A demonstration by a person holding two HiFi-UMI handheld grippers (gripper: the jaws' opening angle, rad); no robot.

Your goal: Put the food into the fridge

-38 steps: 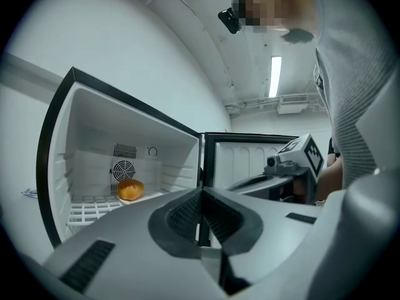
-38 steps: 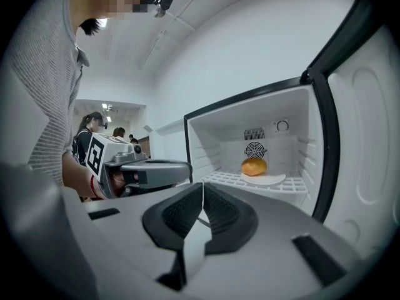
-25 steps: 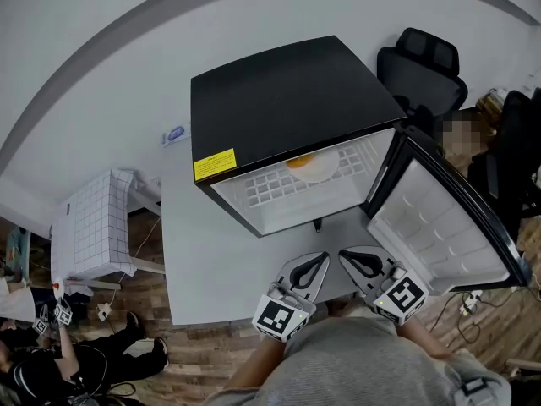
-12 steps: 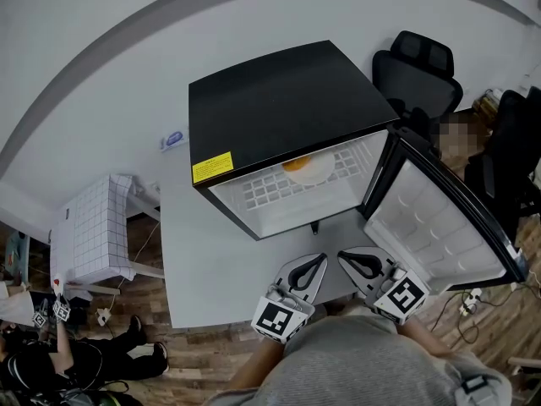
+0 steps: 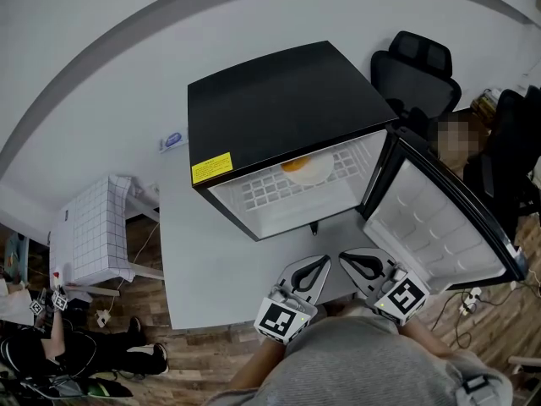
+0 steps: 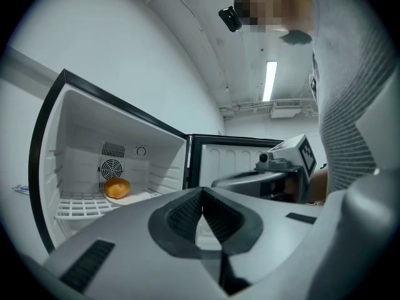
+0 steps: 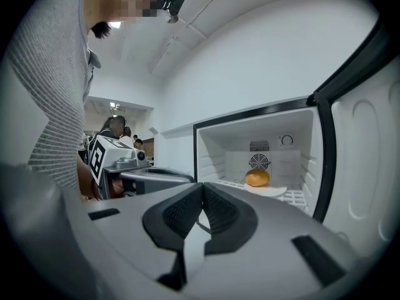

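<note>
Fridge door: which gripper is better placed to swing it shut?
Probably right: the right gripper sits just beside the open door, and the left gripper is farther away. Both are shut and empty.

Setting: office-type workroom | Furniture: black office chair (image 5: 420,66) beside a plain grey table (image 5: 211,260) | Appliance: mini fridge (image 5: 279,108) standing on that table, not built in | Room: bare white walls (image 5: 101,57), wood-pattern floor (image 5: 194,353) with loose cables (image 5: 467,299) | Ceiling: strip light (image 6: 270,80), exposed ducting (image 6: 275,108) | Others: people (image 7: 115,127) in the background
</note>
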